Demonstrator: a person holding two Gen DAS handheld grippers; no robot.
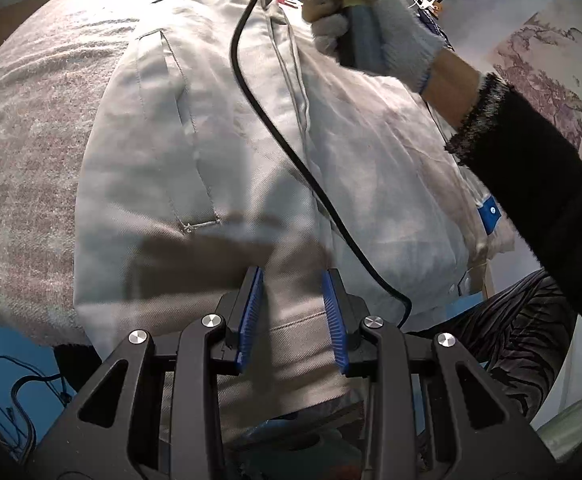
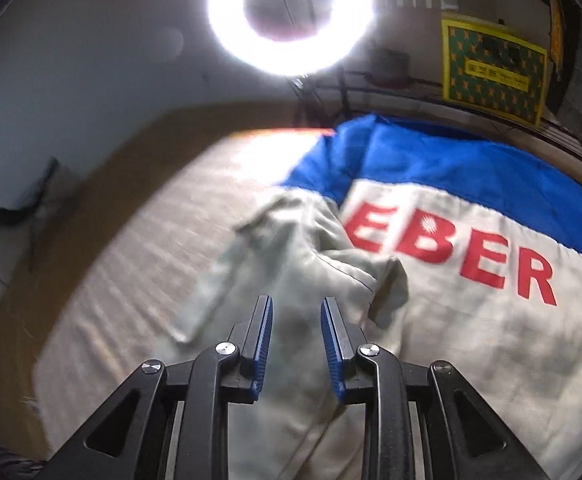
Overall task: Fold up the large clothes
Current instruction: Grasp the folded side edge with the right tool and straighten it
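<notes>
Jacket (image 1: 219, 152) cloth runs between our left gripper (image 1: 295, 320)'s narrowly parted jaws at the hem, and a sleeve (image 2: 291, 240) lies between our right gripper (image 2: 296, 344)'s jaws, whether gripped we cannot tell, while the jacket sprawls across the bed (image 1: 31, 140), folding barely started.

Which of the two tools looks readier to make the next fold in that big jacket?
Probably the left tool: it sits at the jacket hem with cloth between its blue pads, though I can't tell if they pinch it. The right tool hovers over the crumpled sleeve, its picture blurred.
</notes>
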